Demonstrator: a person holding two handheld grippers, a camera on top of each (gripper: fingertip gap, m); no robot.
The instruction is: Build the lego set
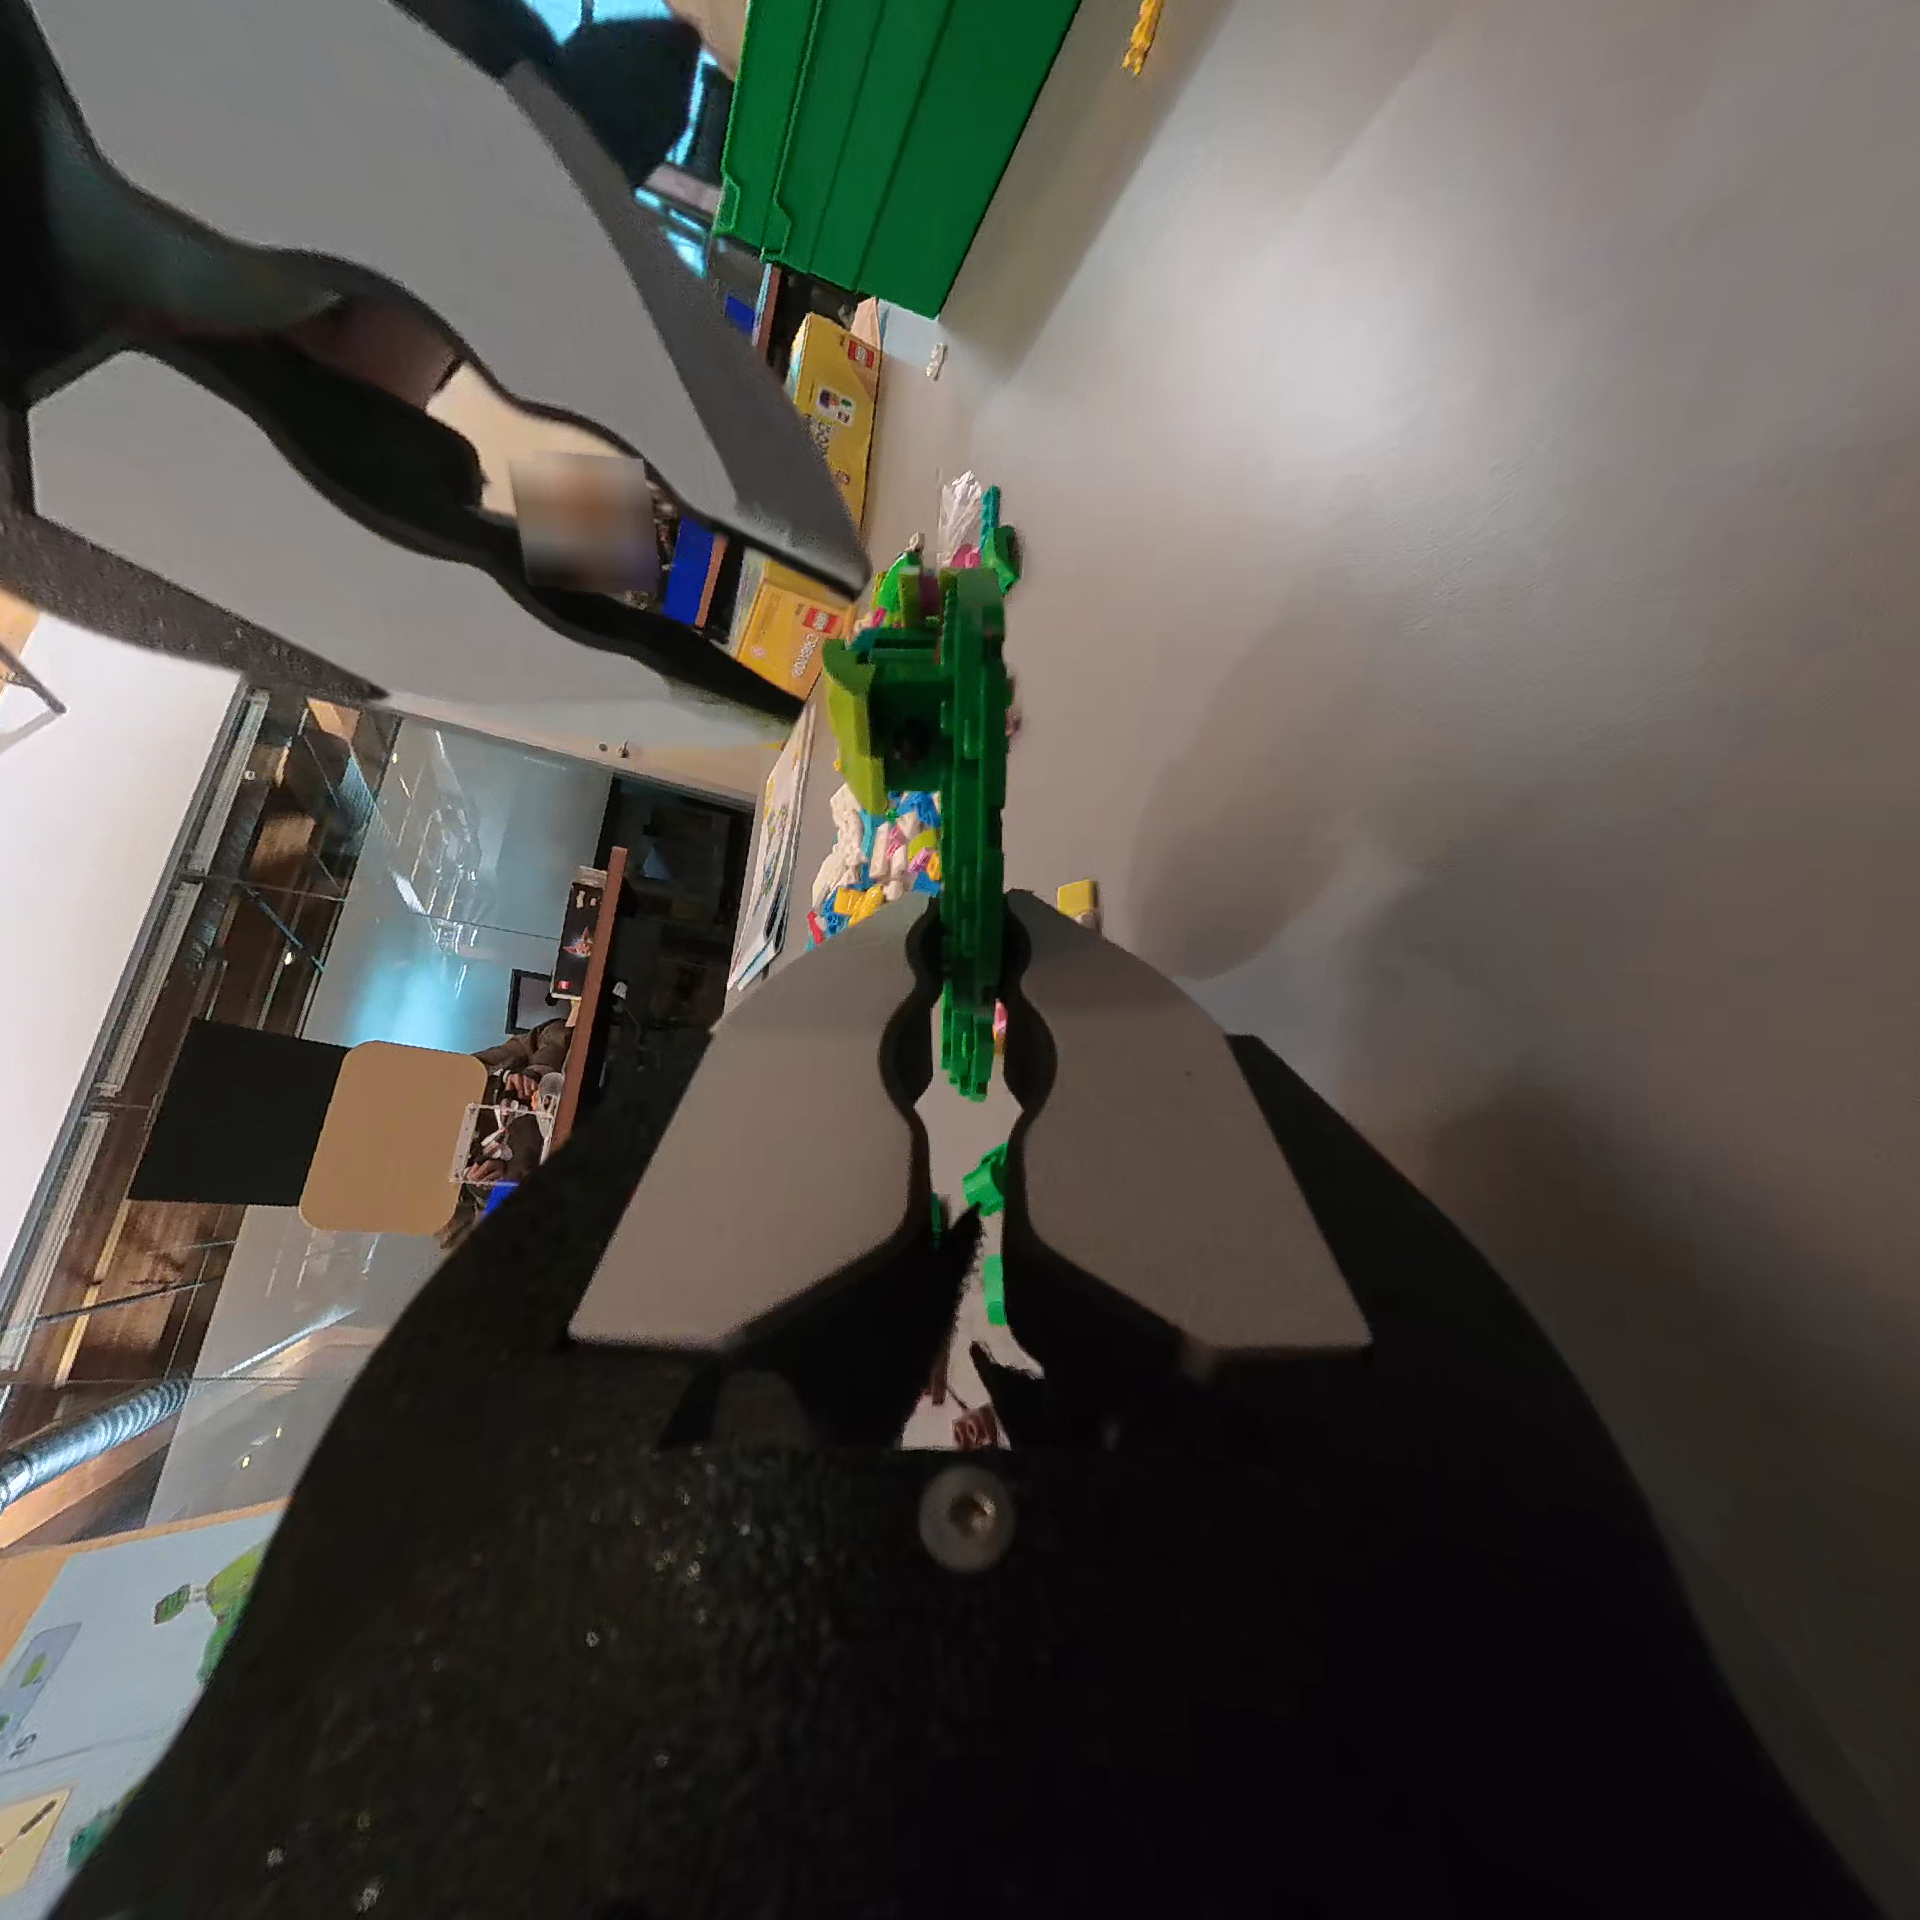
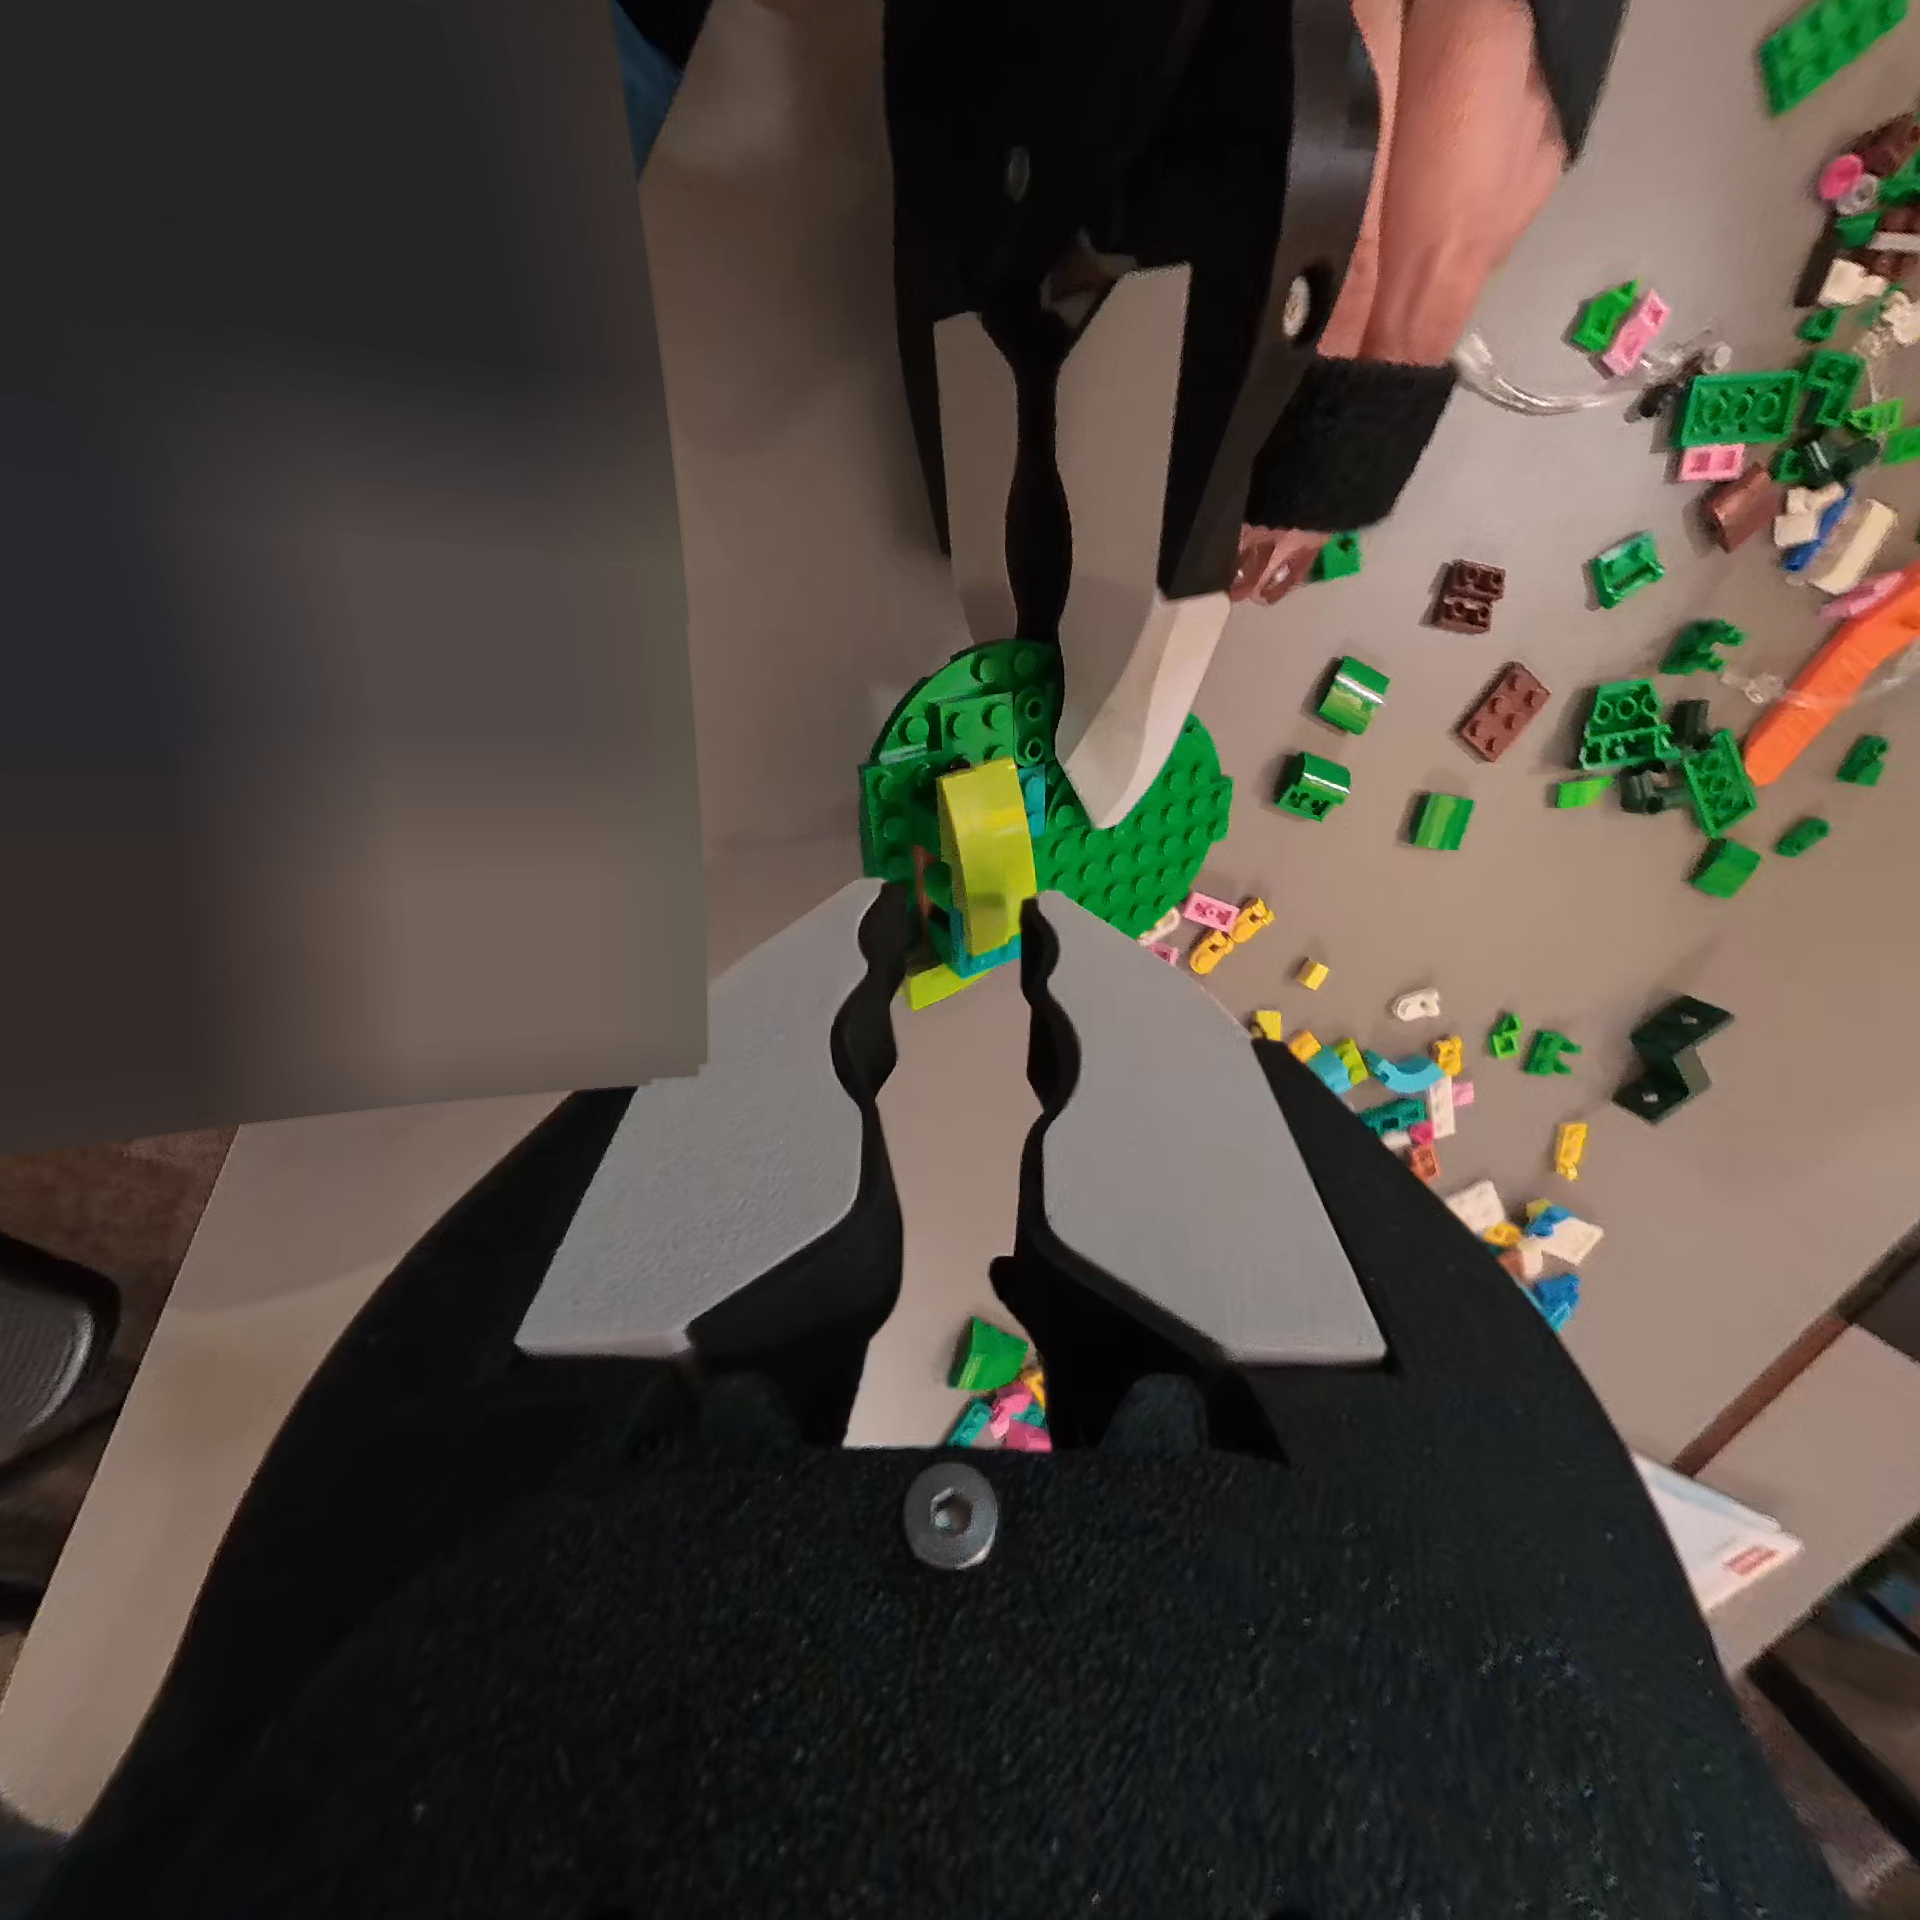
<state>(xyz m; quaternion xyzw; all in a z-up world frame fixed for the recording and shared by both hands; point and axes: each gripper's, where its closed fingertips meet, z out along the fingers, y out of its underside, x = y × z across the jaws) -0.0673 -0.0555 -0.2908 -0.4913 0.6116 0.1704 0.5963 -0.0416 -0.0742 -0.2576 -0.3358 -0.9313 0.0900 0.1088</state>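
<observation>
A round green plate (image 2: 1143, 842) carries a small build topped by a lime curved brick (image 2: 982, 842). My left gripper (image 1: 971, 925) is shut on the plate's edge and holds it on edge above the table. In the right wrist view the left gripper (image 2: 1039, 644) comes in from above onto the plate's rim. My right gripper (image 2: 961, 899) has its tips on either side of the lime brick and pinches it against the build. In the left wrist view the right gripper (image 1: 831, 644) reaches in from the upper left to the lime brick (image 1: 857, 717).
Loose bricks in green, brown, pink, yellow and blue lie scattered on the grey table (image 2: 1351, 935) to the right. An orange tool (image 2: 1829, 686) lies at the far right. Green bins (image 1: 883, 135), yellow boxes (image 1: 831, 405) and an instruction booklet (image 1: 774, 862) stand farther off. A person's hand (image 2: 1455, 187) holds the left gripper.
</observation>
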